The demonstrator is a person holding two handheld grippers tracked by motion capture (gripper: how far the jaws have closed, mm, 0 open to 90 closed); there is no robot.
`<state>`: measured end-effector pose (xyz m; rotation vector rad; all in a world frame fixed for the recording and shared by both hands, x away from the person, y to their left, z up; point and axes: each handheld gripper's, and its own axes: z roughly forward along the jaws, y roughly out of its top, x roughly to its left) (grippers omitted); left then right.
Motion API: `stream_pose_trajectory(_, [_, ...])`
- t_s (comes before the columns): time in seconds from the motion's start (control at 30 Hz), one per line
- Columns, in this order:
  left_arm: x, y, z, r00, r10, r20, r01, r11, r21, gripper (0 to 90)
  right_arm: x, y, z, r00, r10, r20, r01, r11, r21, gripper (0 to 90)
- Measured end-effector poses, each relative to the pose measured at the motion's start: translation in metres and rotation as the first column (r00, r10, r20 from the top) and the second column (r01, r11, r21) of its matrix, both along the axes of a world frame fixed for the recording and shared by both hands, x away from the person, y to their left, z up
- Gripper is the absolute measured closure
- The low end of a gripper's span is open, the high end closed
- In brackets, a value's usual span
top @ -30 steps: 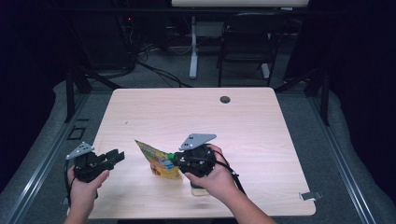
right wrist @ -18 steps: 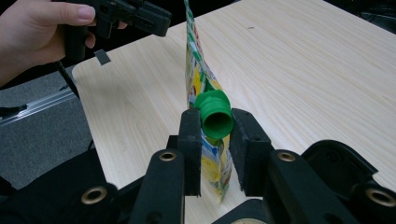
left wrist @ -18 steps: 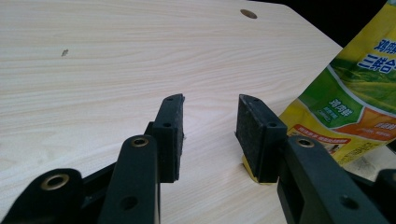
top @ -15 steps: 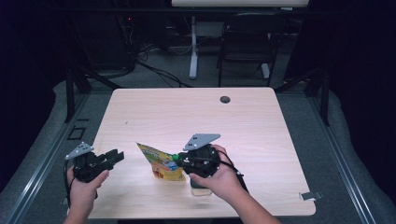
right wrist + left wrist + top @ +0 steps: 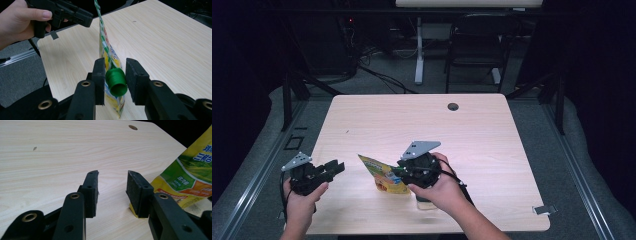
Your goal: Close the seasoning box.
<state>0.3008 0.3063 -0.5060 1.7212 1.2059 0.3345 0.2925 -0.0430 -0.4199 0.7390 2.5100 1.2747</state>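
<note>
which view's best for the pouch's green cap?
Right gripper view: the green cap sits large and sharp between the right tongs, whose jaws have just been opening. The high view gives the yellow pouch but no clear cap. The left gripper view catches the pouch's printed side, no cap.

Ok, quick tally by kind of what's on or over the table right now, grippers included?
Grippers: 2, the left gripper and the right gripper
Spouted pouches: 1, the yellow pouch
Green caps: 1, the cap on the pouch spout
Tables: 1, the wooden table
Total: 5
</note>
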Motion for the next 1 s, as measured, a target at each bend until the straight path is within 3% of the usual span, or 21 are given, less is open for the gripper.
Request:
stream_pose_trajectory(0.2, [0.000, 0.000, 0.000, 1.0000, 0.002, 0.001, -0.002, 1.0000, -0.003, 62.0, 0.004, 0.009, 0.002, 0.9998, 0.002, 0.019, -0.002, 0.9999, -0.014, 68.7])
stream_pose_trajectory(0.5, [0.000, 0.001, 0.000, 1.0000, 0.005, 0.003, -0.005, 1.0000, -0.007, 61.9, 0.011, 0.023, 0.005, 0.9999, 0.006, 0.011, -0.006, 1.0000, 0.001, 68.6])
stream_pose_trajectory(1.0, [0.001, 0.002, -0.001, 1.0000, 0.005, 0.004, -0.005, 1.0000, -0.008, 62.0, 0.021, 0.042, 0.011, 0.9999, 0.012, 0.008, -0.012, 0.9998, -0.018, 68.8])
